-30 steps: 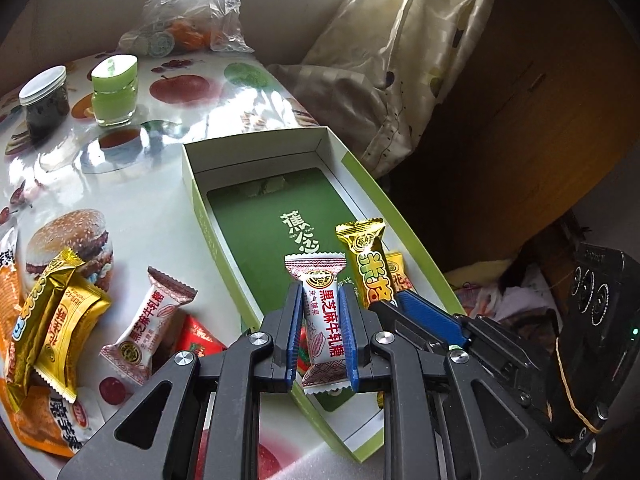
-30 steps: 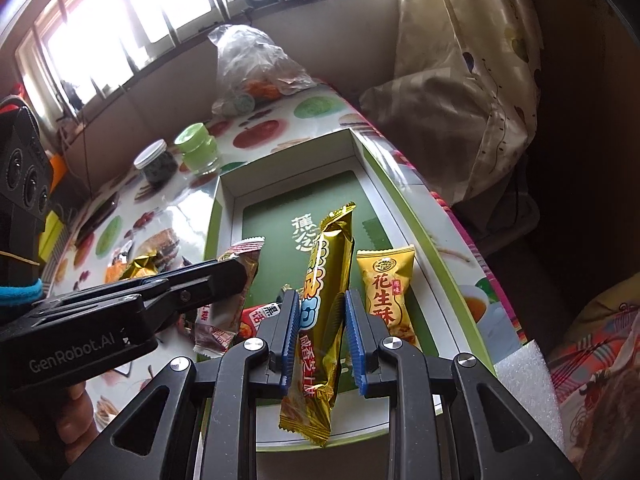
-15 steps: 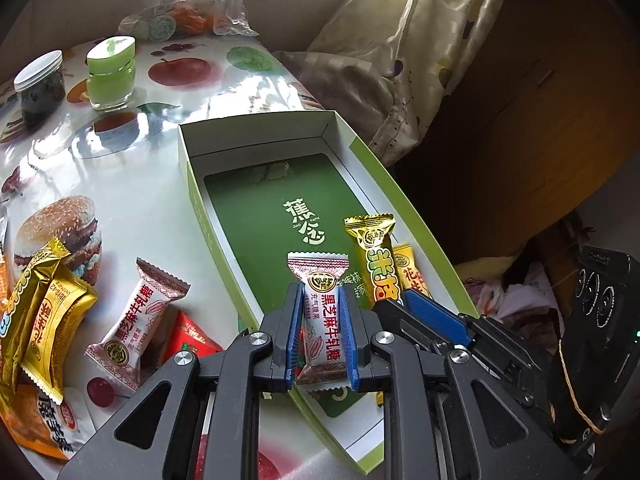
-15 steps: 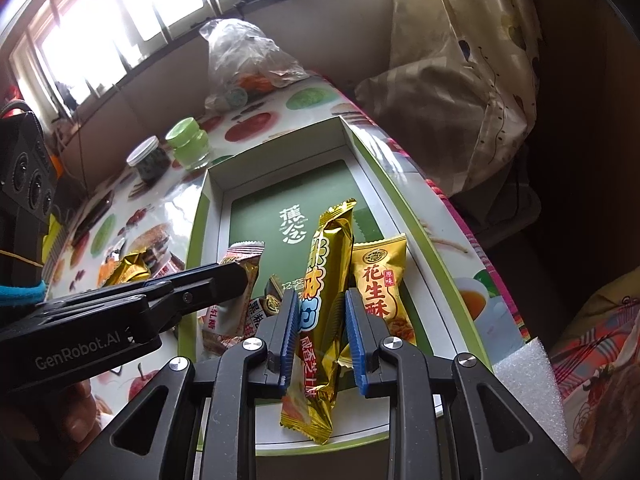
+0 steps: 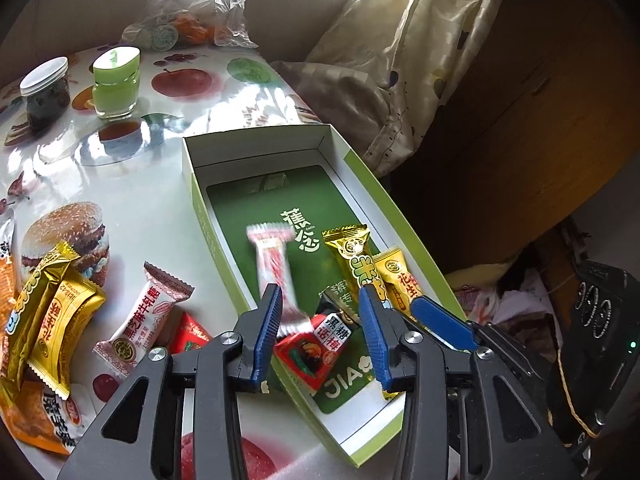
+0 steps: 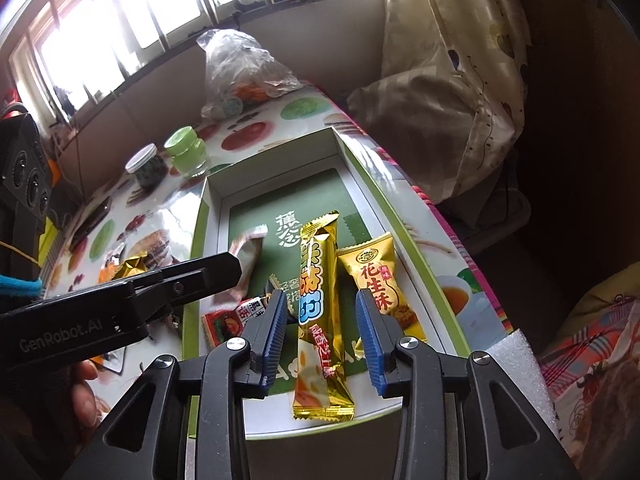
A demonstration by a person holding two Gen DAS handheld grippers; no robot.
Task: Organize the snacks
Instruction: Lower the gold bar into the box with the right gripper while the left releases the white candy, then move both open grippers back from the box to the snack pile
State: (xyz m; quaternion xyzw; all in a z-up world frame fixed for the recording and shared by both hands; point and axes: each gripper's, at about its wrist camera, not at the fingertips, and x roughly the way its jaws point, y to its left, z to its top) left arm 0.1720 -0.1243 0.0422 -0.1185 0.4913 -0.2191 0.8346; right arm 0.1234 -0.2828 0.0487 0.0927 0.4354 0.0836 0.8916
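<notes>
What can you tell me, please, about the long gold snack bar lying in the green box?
The long gold snack bar is a slim, shiny foil packet with crimped ends, yellow and blue lettering and red characters. It lies flat, lengthwise on the green box floor, between the open right tongs, alongside the yellow peanut candy.

the open box [image 5: 192, 196] sat on the counter [image 5: 132, 184], along its right edge. inside the box, at the near end, a long bar [image 6: 320, 300] lay lengthwise, with a shorter peanut pack [image 6: 380, 280] just beside it on the right and a small square candy [image 5: 316, 344] to its left. a blurred white candy [image 5: 276, 276] lay left of the bar, in the box. left of the box, on the counter, a heap of wrapped snacks [image 5: 60, 304] lay. behind the box two jars [image 5: 116, 80] stood side by side, and a plastic bag [image 5: 192, 12] lay farther back.
</notes>
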